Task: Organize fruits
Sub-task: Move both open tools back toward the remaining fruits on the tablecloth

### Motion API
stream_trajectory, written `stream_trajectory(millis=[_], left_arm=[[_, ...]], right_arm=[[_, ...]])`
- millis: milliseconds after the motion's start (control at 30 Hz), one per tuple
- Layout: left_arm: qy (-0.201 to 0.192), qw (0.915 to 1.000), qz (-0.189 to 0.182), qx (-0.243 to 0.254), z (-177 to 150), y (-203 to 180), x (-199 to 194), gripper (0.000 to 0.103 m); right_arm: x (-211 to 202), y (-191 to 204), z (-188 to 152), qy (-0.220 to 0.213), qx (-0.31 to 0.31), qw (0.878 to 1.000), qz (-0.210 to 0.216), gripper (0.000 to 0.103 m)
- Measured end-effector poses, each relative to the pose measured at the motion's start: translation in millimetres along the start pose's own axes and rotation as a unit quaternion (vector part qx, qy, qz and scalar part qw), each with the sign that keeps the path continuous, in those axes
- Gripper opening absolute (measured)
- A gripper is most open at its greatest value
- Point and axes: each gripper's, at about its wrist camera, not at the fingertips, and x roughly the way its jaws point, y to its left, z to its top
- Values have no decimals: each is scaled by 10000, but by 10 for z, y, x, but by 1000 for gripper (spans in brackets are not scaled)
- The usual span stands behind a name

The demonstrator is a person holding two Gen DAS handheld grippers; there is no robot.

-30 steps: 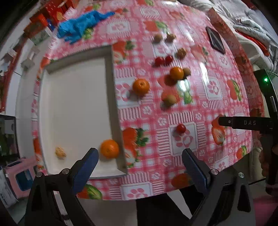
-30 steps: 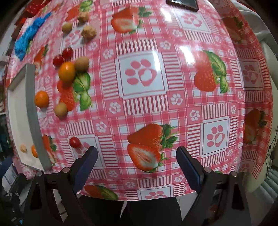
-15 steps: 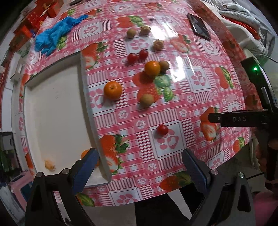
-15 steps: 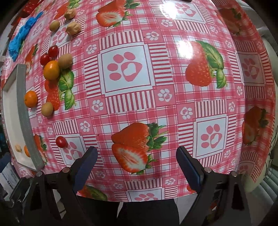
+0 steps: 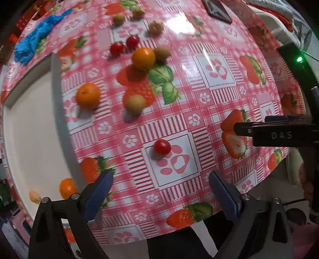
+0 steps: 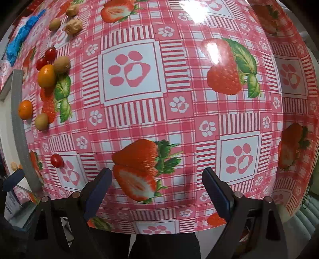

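Note:
My left gripper (image 5: 160,185) is open and empty above the table's near edge. A cherry tomato (image 5: 162,146) lies just ahead of it. Farther off lie a mandarin (image 5: 88,94), a brownish round fruit (image 5: 134,103), an orange (image 5: 143,58), a kiwi (image 5: 161,53) and two more cherry tomatoes (image 5: 125,44). A white tray (image 5: 30,129) at the left holds a mandarin (image 5: 66,187) and a small pale piece (image 5: 34,196). My right gripper (image 6: 157,184) is open and empty over a printed strawberry; the fruit cluster shows in its view at the far left (image 6: 46,75).
A blue glove (image 5: 37,42) lies at the far left of the table. A black phone (image 5: 218,10) lies at the far edge. Two walnuts (image 5: 156,26) and a small kiwi (image 5: 118,19) sit at the back. The other gripper's body (image 5: 279,133) reaches in from the right.
The left gripper has swung right, away from the tray, and closer to the table; the lone cherry tomato now sits just ahead of it. The right gripper has moved slightly closer to the tablecloth.

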Motion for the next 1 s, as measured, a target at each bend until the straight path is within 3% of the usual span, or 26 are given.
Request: stream_trajectory(millis=[400,633,800,867,1000], left_arm=[[111,9978,251,-612,41,316,310,97],[83,9944,356,-997,73,626,342,97],[-290,9936,342,-1038,113,643,100,97],[-496,9920,317,-1116,145,684,-35,97],[-861,9877,282,-1277,246,810,-247,97]], right_arm=[[-44,171,315,-403,-597,9974,74,94],[-92,544,671,-769,-1111,9904,281,93],[-119,936,951,-1086,-1661,9799,199,92],[-102,1071,1049,-1119,-1869,9758,190,80],[-65,1359,1229,-1182,-2198,9682,170,74]])
